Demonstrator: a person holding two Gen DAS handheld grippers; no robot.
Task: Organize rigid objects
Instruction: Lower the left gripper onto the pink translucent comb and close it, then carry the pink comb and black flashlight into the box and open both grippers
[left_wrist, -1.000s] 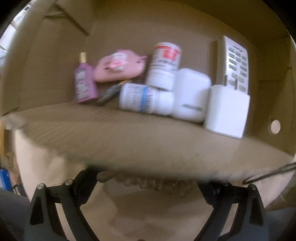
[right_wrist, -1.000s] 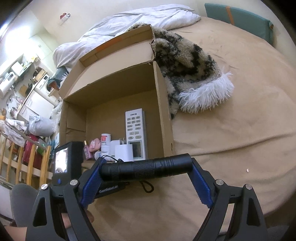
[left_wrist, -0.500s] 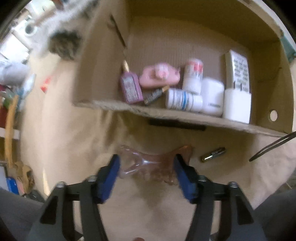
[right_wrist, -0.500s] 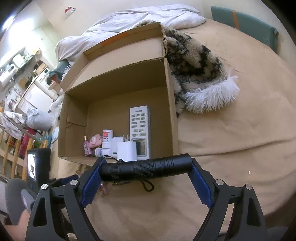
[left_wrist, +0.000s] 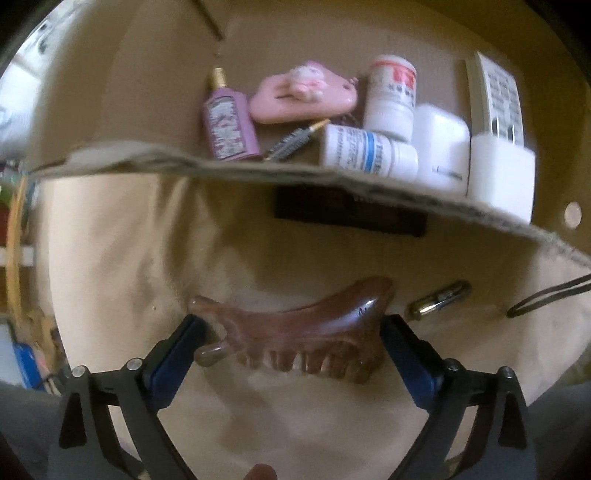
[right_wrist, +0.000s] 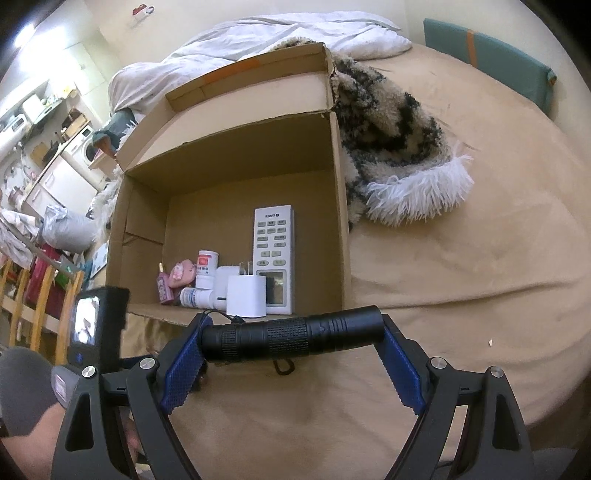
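My left gripper (left_wrist: 288, 341) is shut on a brown hair claw clip (left_wrist: 295, 332), held just above the tan bedsheet in front of the cardboard box (left_wrist: 332, 177). My right gripper (right_wrist: 291, 341) is shut on a black flashlight (right_wrist: 291, 334), held crosswise before the box's (right_wrist: 338, 206) open near side. Inside the box lie a pink bottle (left_wrist: 227, 127), a pink case (left_wrist: 303, 92), two white pill bottles (left_wrist: 369, 151), white chargers (left_wrist: 500, 177) and a white remote (right_wrist: 273, 254).
A small battery (left_wrist: 439, 301) and a black cord loop (left_wrist: 546, 299) lie on the sheet right of the clip. A fuzzy black-and-cream blanket (right_wrist: 399, 147) sits right of the box. The left gripper's camera body (right_wrist: 96, 325) shows at the left of the right wrist view.
My left gripper has dropped back from the box edge to the sheet and closed on the brown claw clip. My right gripper keeps the flashlight and has edged toward the box.
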